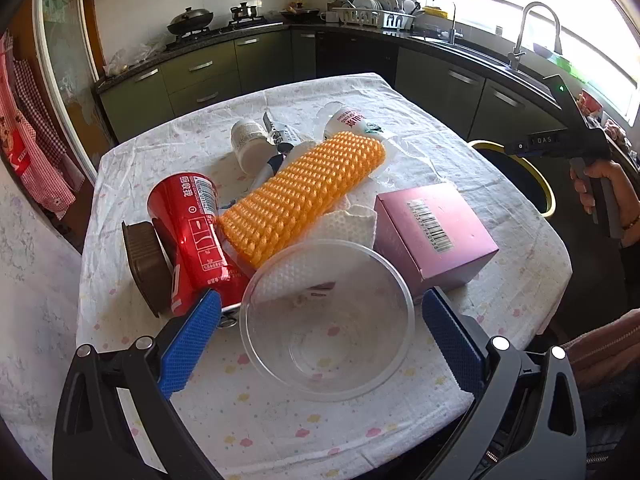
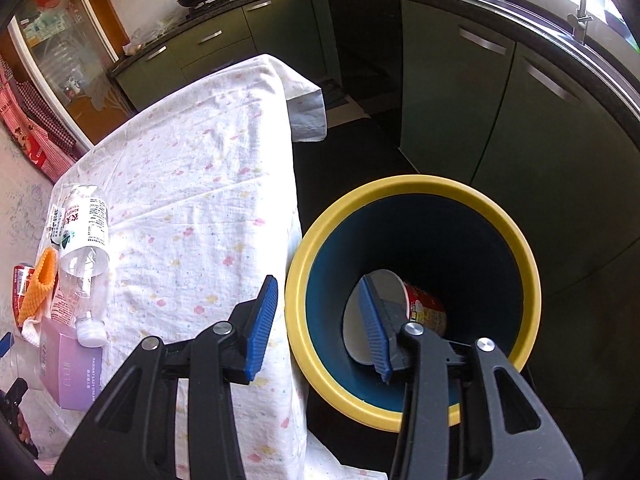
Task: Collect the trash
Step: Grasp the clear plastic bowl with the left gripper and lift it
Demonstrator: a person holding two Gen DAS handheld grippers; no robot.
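In the left wrist view my left gripper (image 1: 320,312) is open, its blue pads either side of a clear plastic bowl (image 1: 328,320) on the table. Behind the bowl lie a red can (image 1: 192,232), an orange foam net (image 1: 304,192), white paper towel (image 1: 348,224), a purple box (image 1: 432,232), a brown tray (image 1: 146,260), a white jar (image 1: 250,146) and a clear bottle (image 1: 352,120). In the right wrist view my right gripper (image 2: 320,320) is open and empty above the yellow-rimmed bin (image 2: 412,300), where a red noodle cup (image 2: 400,312) lies.
The table wears a white flowered cloth (image 2: 192,184); its right edge meets the bin. Green kitchen cabinets (image 2: 460,92), a stove and a sink run along the back and right. The bottle (image 2: 84,236) and purple box (image 2: 70,368) also show in the right wrist view.
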